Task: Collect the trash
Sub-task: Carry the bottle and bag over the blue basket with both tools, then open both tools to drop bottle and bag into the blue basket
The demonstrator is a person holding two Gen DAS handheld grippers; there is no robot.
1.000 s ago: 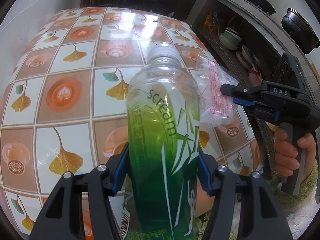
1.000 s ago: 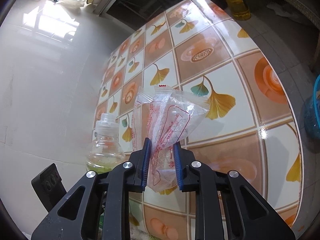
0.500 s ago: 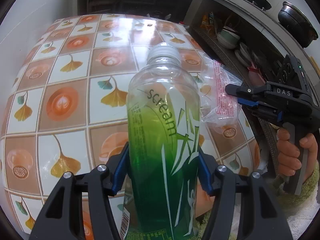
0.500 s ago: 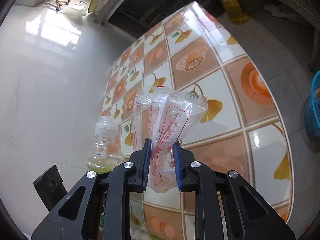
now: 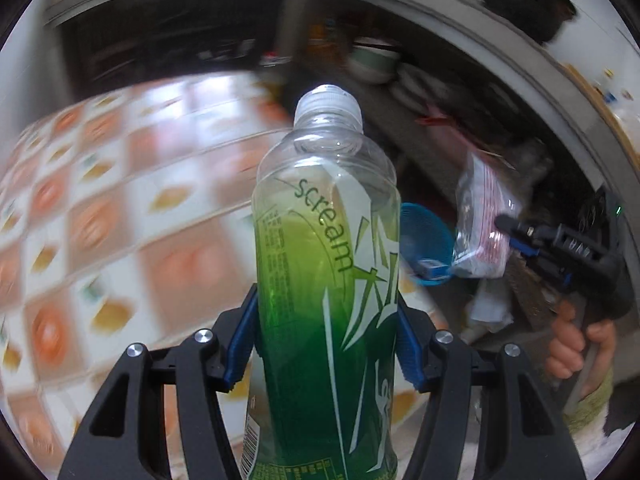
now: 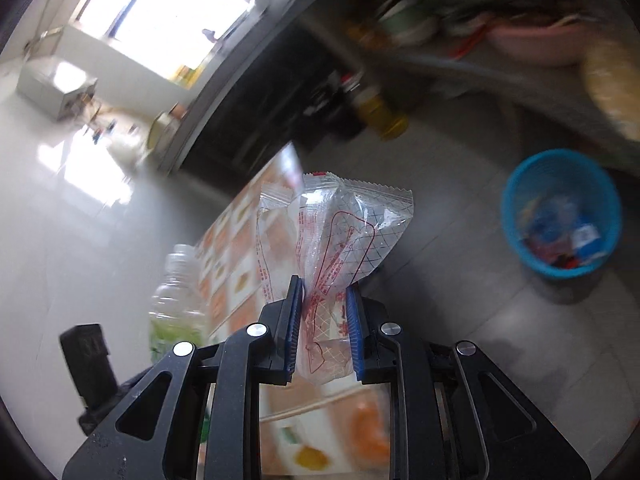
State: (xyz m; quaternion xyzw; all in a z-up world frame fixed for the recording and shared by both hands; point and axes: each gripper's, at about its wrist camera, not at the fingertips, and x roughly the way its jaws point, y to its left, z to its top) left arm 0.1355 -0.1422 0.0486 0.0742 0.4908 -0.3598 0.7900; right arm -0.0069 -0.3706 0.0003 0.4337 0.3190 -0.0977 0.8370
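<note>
My left claw [image 5: 326,344] is closed on the clear plastic bottle with the green label [image 5: 326,280], holding it upright by the middle of the body so the remaining liquid stays low. My right claw [image 6: 322,328] pinches the crumpled transparent wrapper with red print [image 6: 332,236] at its lower part, so the loose upper part stands above the blue pads [image 6: 294,324]. Both pieces are in the air, off the table with the orange leaf pattern [image 5: 100,216]. The round blue mesh waste basket [image 6: 560,212] stands on the grey floor, ahead and to the right of the wrapper, well apart from it. I think I am carrying both there.
</note>
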